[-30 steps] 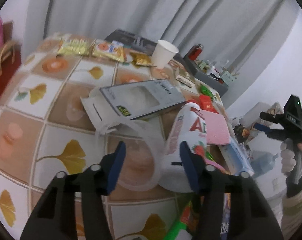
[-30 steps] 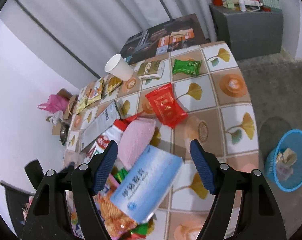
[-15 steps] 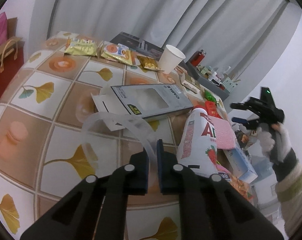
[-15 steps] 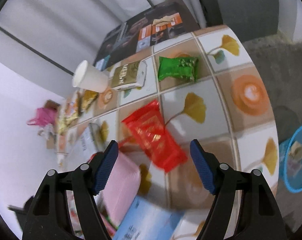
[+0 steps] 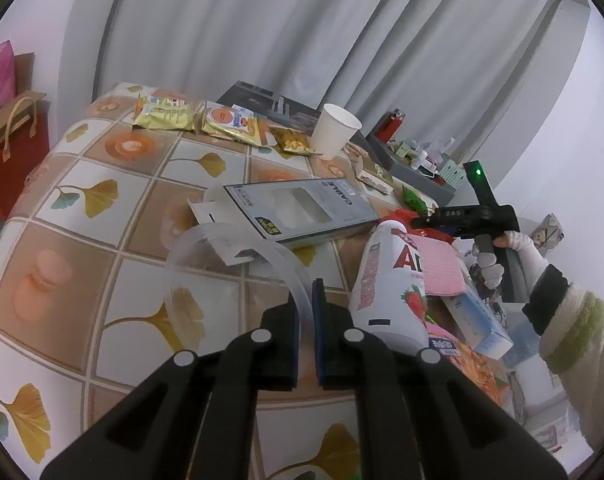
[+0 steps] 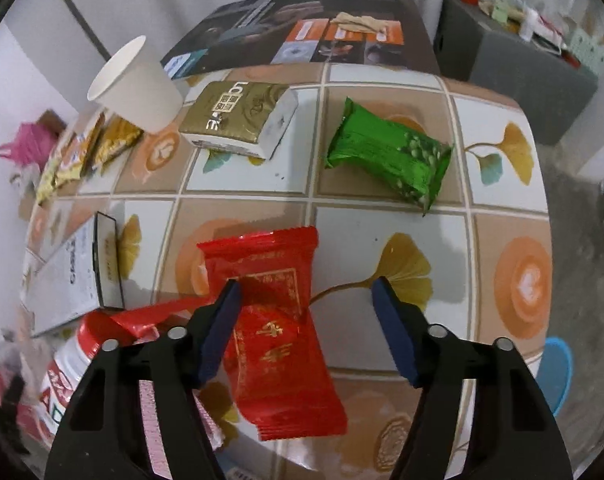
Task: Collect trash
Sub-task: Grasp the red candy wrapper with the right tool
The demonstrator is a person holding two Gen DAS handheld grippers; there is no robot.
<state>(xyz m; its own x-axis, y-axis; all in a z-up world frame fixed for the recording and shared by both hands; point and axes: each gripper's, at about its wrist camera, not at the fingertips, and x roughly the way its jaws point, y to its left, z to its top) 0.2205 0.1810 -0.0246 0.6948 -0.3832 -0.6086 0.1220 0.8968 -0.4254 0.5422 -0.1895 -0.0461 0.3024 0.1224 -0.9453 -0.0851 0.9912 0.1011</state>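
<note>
Grey curtains behind a table (image 5: pixel 114 236) with a ginkgo-leaf tile cloth, littered with wrappers; left gripper (image 5: pixel 307 312) has its pads pinched together on the rim of a clear plastic lid (image 5: pixel 206 268), lifting that edge a bit; a grey box (image 5: pixel 298 208) and white bottle (image 5: pixel 386 280) sit just beside it; right gripper (image 6: pixel 308 312) is pointing down over the red wrapper (image 6: pixel 274 320), jaws still apart but closing, wrapper between them though its left pad hides part of it; blue bin (image 6: pixel 558 376) is cut off at the right edge.
</note>
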